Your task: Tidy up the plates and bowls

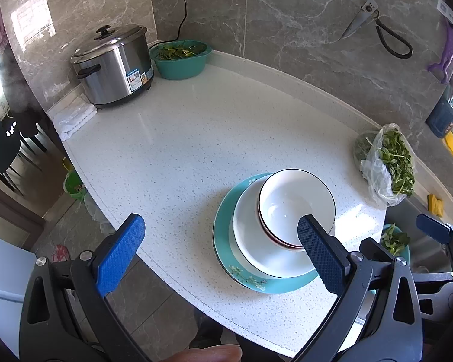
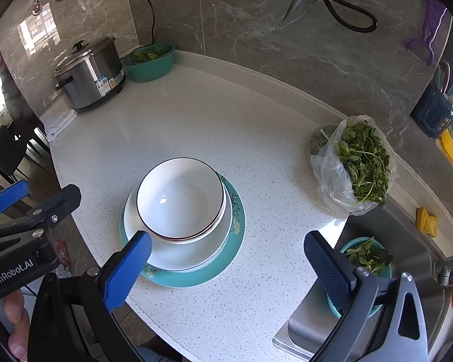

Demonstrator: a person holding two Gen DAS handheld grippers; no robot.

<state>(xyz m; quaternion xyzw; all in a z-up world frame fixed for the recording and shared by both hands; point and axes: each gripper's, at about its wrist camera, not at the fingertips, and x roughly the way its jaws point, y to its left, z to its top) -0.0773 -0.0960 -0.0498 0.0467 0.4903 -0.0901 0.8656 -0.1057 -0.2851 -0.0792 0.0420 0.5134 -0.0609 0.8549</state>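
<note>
On the white speckled counter (image 1: 181,138) (image 2: 256,138) stands one stack: a teal flowered plate (image 1: 256,283) (image 2: 196,277) at the bottom, a white plate (image 1: 250,241) (image 2: 181,253) on it, then two nested white bowls, the top one dark-rimmed (image 1: 293,202) (image 2: 178,199). My left gripper (image 1: 223,235) hangs open above the counter's near edge, its right finger in front of the bowls. My right gripper (image 2: 226,247) is open too, above the stack's right side, holding nothing. The left gripper (image 2: 6,194) also shows at the left edge of the right wrist view.
A steel rice cooker (image 1: 114,66) (image 2: 90,74) and a teal basin of greens (image 1: 181,57) (image 2: 149,60) stand at the back left. A plastic bag of greens (image 1: 386,163) (image 2: 353,163) lies at the right, by a sink (image 2: 407,241) holding another teal bowl of greens (image 2: 365,253). Scissors (image 1: 374,15) hang on the wall.
</note>
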